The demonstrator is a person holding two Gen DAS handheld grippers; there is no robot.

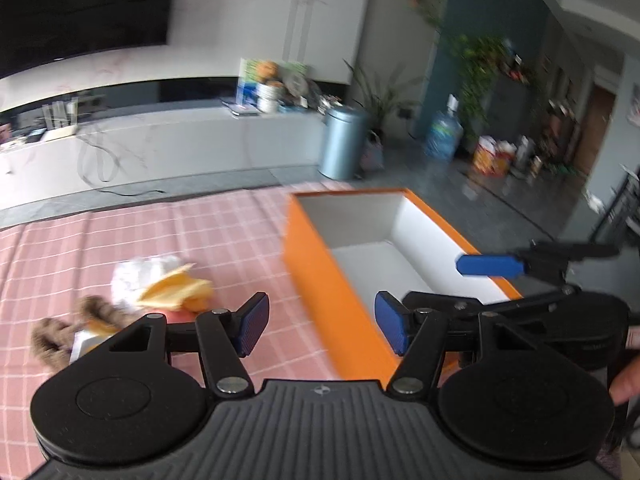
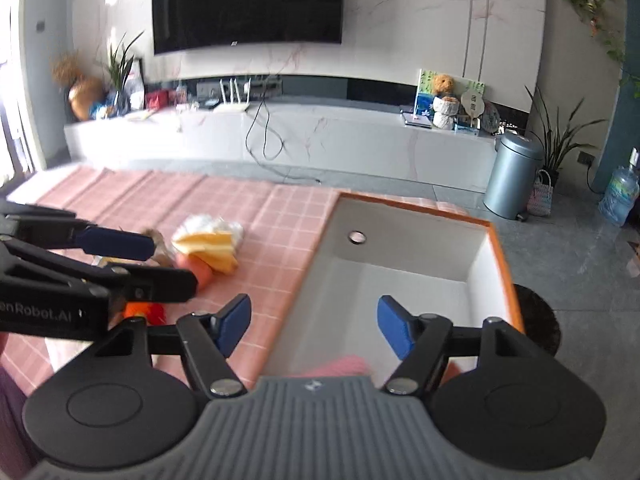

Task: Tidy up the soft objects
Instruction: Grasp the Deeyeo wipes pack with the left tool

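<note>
An orange box (image 1: 320,280) with a white inside stands on the pink checked cloth (image 1: 160,240); in the right wrist view (image 2: 400,264) a pink soft thing (image 2: 340,366) lies at its near end. A pile of soft objects lies left of the box: a white one (image 1: 140,274), a yellow one (image 1: 180,290) (image 2: 212,250), a brown furry one (image 1: 60,332) and an orange-red one (image 2: 196,270). My left gripper (image 1: 322,328) is open and empty over the box's left wall. My right gripper (image 2: 314,326) is open and empty over the box's near end.
A long white TV bench (image 2: 280,136) with a cable, a router and ornaments runs behind the table. A blue-grey bin (image 2: 512,176) and a water bottle (image 2: 618,196) stand on the grey floor to the right. Plants line the right wall.
</note>
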